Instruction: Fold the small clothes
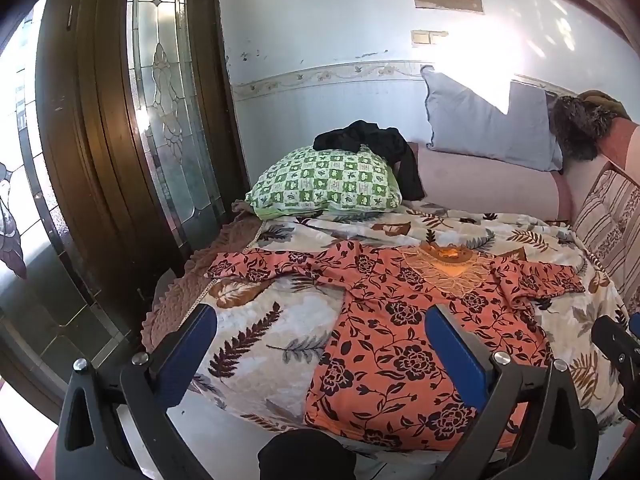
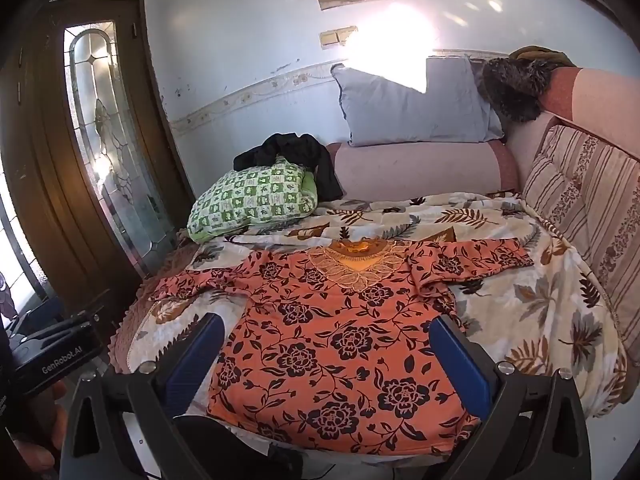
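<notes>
An orange top with dark flowers (image 1: 400, 320) (image 2: 340, 340) lies flat on a leaf-print blanket (image 1: 272, 336) (image 2: 520, 320), both long sleeves spread out sideways, neckline away from me. My left gripper (image 1: 320, 320) hovers open over the top's left hem side, nothing between its blue pads. My right gripper (image 2: 328, 328) stands open above the lower middle of the top, also with nothing in it. Neither touches the cloth. A dark garment (image 1: 372, 144) (image 2: 296, 156) lies crumpled on a green checked pillow (image 1: 324, 184) (image 2: 252, 200).
A grey cushion (image 1: 488, 124) (image 2: 416, 100) leans on the wall behind a pink bolster (image 2: 416, 168). A striped sofa back (image 2: 592, 216) runs along the right. A wooden door with leaded glass (image 1: 168, 112) stands left of the bed. The other gripper's body (image 2: 56, 352) shows at left.
</notes>
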Tool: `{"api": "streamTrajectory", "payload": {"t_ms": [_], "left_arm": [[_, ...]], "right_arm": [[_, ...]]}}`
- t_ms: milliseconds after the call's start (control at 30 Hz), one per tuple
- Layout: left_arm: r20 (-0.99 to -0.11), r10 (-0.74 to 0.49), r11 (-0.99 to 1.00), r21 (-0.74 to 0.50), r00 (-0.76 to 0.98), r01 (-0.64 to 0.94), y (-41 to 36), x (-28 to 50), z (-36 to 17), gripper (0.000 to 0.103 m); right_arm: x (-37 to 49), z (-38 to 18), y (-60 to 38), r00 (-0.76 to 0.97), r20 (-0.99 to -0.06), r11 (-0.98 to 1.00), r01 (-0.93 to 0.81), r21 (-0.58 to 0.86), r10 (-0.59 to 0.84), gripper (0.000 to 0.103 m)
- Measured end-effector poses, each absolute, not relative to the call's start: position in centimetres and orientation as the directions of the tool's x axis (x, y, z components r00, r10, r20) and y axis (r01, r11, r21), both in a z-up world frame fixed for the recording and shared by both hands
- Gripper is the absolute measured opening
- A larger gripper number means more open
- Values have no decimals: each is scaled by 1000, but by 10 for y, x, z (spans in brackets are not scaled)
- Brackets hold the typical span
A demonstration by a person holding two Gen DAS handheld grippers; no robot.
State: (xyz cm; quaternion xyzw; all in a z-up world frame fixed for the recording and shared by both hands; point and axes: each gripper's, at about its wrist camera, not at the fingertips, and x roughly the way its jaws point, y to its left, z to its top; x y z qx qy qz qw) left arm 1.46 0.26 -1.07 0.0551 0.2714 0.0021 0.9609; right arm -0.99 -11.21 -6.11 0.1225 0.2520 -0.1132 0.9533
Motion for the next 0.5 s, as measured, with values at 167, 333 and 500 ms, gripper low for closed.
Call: {"api": "streamTrajectory", "payload": {"t_ms": [167, 333, 500], "left_arm": [[-525, 39, 994, 108, 850, 22, 5, 15, -11, 103], [-525, 45, 993, 114, 850, 17, 3, 15, -10, 103], [-527, 47, 993, 117, 848, 18, 3, 16, -12, 103]], "right_arm": [[-13, -57, -115, 843, -515, 942, 282, 184, -152, 103], [-11, -59, -116, 841, -520, 942, 282, 184, -150, 103], [-9, -61, -118, 837, -528, 940, 284, 190, -146, 103]]}}
